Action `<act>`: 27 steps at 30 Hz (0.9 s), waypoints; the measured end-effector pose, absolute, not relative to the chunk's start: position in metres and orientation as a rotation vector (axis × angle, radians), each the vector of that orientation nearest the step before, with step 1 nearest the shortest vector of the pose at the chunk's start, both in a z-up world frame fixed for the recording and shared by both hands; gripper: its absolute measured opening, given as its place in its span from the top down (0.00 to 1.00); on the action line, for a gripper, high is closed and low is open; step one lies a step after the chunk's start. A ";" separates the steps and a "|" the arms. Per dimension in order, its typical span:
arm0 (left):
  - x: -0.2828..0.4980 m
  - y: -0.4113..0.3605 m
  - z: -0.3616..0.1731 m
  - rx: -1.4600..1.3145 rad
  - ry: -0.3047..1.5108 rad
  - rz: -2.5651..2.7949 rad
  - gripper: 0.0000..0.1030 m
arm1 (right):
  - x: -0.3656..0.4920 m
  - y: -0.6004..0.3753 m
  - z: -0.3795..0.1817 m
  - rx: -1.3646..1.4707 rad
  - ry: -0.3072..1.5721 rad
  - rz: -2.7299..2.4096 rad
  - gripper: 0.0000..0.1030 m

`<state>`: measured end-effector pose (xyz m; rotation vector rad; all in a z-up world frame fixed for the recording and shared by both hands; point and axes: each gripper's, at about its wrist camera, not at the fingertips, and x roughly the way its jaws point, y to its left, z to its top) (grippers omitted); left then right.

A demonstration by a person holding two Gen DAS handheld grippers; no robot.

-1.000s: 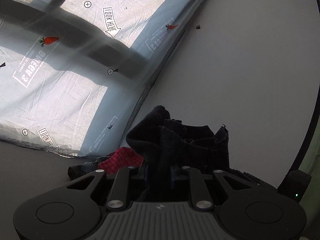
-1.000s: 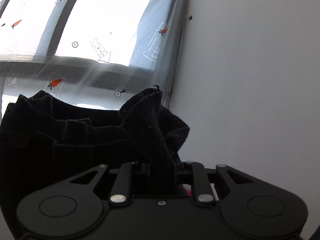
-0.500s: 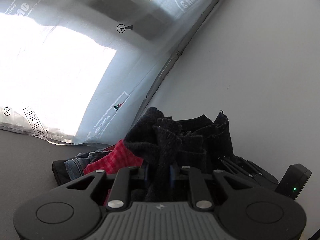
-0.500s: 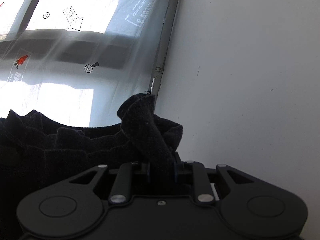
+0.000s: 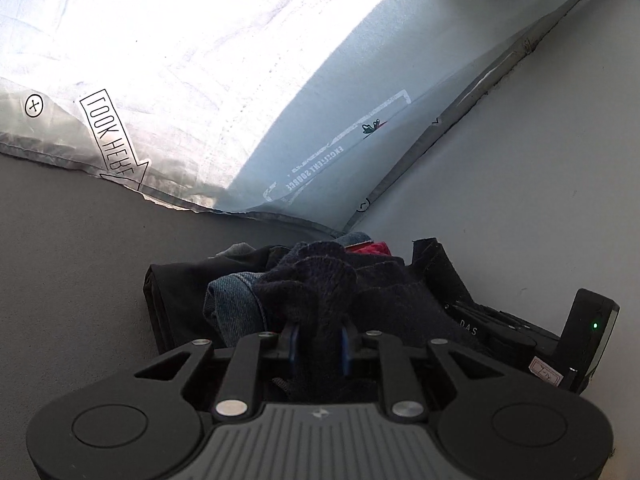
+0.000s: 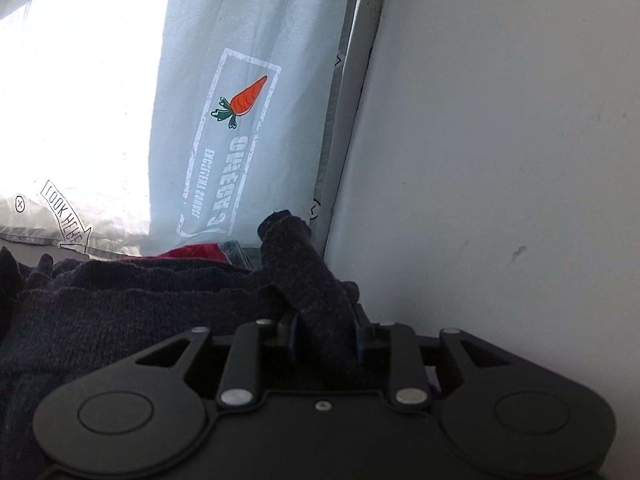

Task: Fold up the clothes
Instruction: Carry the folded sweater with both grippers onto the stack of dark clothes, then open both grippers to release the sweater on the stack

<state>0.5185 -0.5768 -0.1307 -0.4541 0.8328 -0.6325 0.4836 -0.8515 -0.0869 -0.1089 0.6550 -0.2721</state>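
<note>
A dark knit garment (image 5: 320, 280) is stretched between both grippers and lies bunched on a pile of clothes. My left gripper (image 5: 319, 340) has a fold of it between its blue pads; the jaws are opening, and the cloth still fills the gap. My right gripper (image 6: 325, 336) holds a rolled corner of the same garment (image 6: 304, 272) that sticks up past its fingers; these jaws are opening too. Under the knit lie a denim piece (image 5: 232, 300), a red garment (image 5: 370, 249) and a black garment (image 5: 168, 292).
A pale sheet (image 5: 200, 60) printed with carrots (image 6: 244, 98) and arrows lies just beyond the pile, partly in bright sun. A white wall (image 6: 500, 160) stands close on the right. Grey surface (image 5: 60, 260) spreads to the left. A black device with a green light (image 5: 592, 332) sits at the right.
Both grippers have come down and forward with the dark knit garment, which now rests on the clothes pile. The pads stand slightly wider apart than before.
</note>
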 end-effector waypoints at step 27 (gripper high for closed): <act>0.332 -0.446 0.044 -0.172 0.405 -0.385 0.00 | 0.339 -0.684 0.065 -0.121 0.263 -0.149 0.00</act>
